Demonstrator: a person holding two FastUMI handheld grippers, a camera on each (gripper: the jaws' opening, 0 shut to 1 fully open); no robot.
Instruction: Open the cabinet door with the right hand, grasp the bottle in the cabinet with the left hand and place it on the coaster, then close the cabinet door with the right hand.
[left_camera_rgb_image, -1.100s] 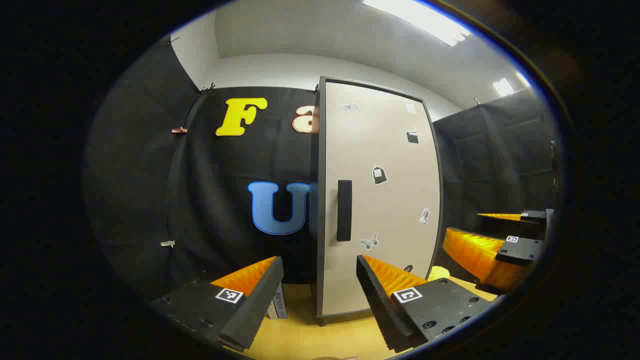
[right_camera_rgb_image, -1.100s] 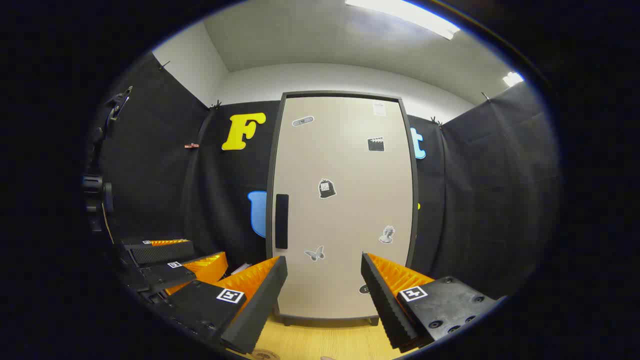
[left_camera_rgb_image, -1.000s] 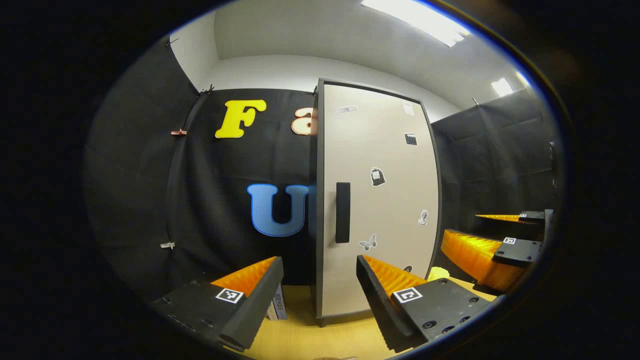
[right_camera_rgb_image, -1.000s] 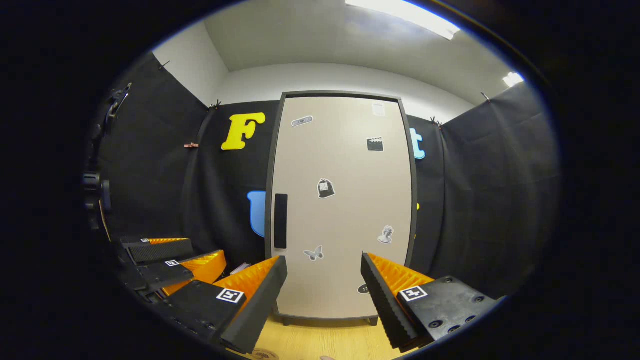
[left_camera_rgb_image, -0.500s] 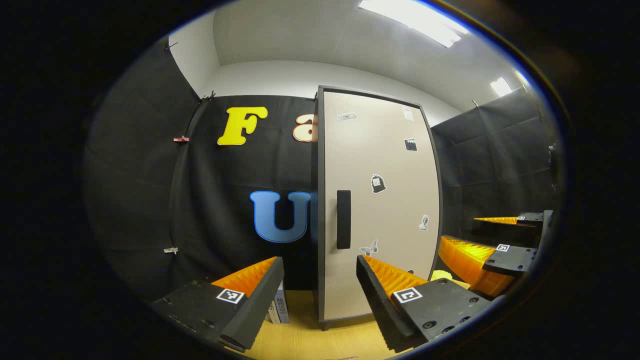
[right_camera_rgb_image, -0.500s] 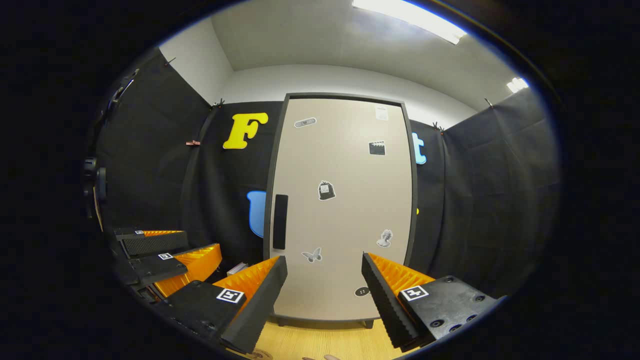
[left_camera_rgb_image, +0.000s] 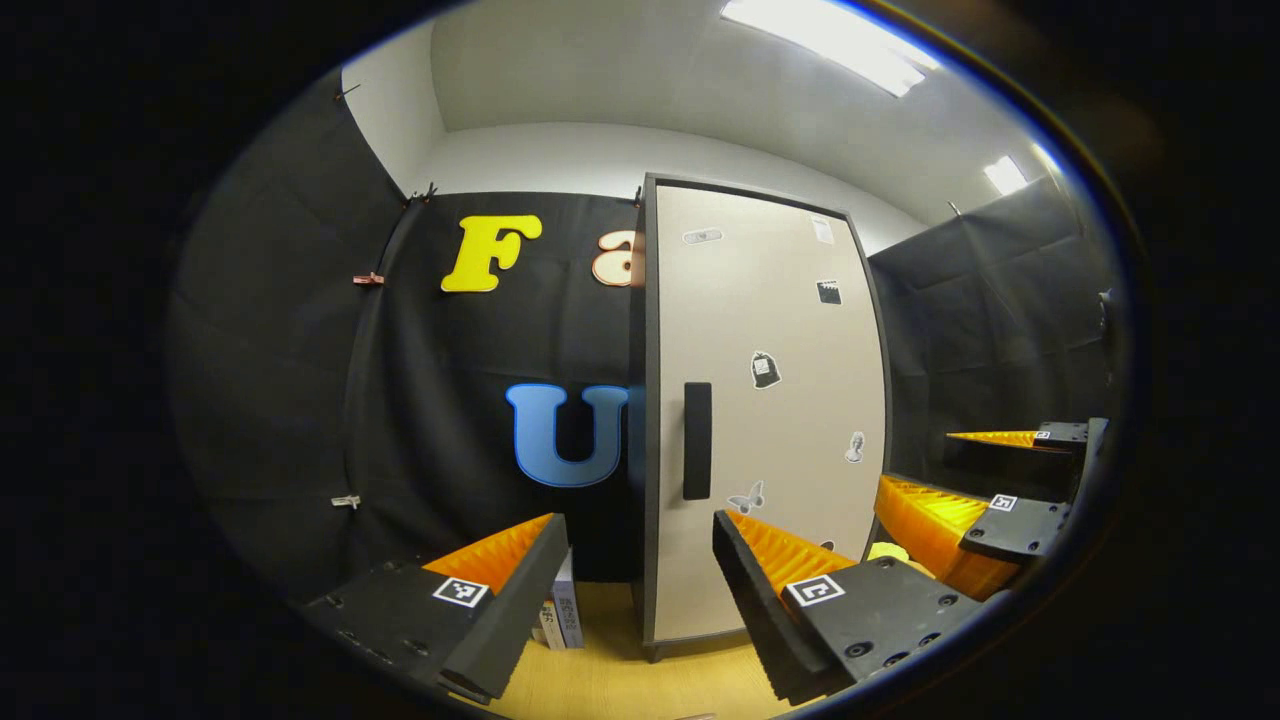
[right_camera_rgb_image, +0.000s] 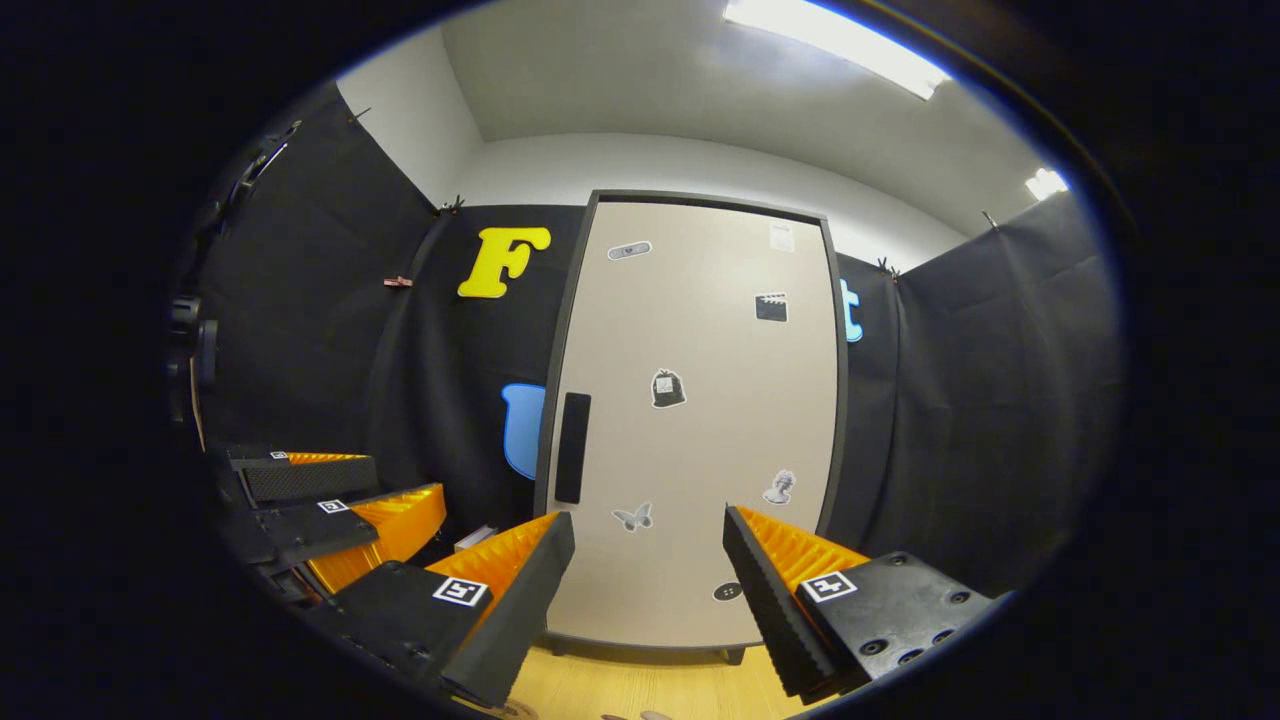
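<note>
A tall beige cabinet door (right_camera_rgb_image: 700, 420) with a dark frame stands closed ahead on the wooden table; a dark vertical handle (right_camera_rgb_image: 572, 447) sits at its left edge. The same door (left_camera_rgb_image: 765, 420) and its handle (left_camera_rgb_image: 697, 440) show in the left gripper view. My right gripper (right_camera_rgb_image: 648, 535) is open, short of the door, with nothing between its fingers. My left gripper (left_camera_rgb_image: 640, 530) is open and empty too, a little left of the door. The right gripper (left_camera_rgb_image: 985, 480) appears at the right of the left gripper view; the left gripper (right_camera_rgb_image: 330, 505) at the lower left of the right gripper view.
Small stickers dot the door. A few upright books (left_camera_rgb_image: 560, 612) stand on the table left of the cabinet. A pale yellow object (left_camera_rgb_image: 888, 552) lies at the cabinet's right foot. Wooden tabletop (right_camera_rgb_image: 640, 685) runs in front.
Both views have shifted slightly: the door now sits a little further right in each, and the right gripper view has tilted a bit. Both grippers stay open.
</note>
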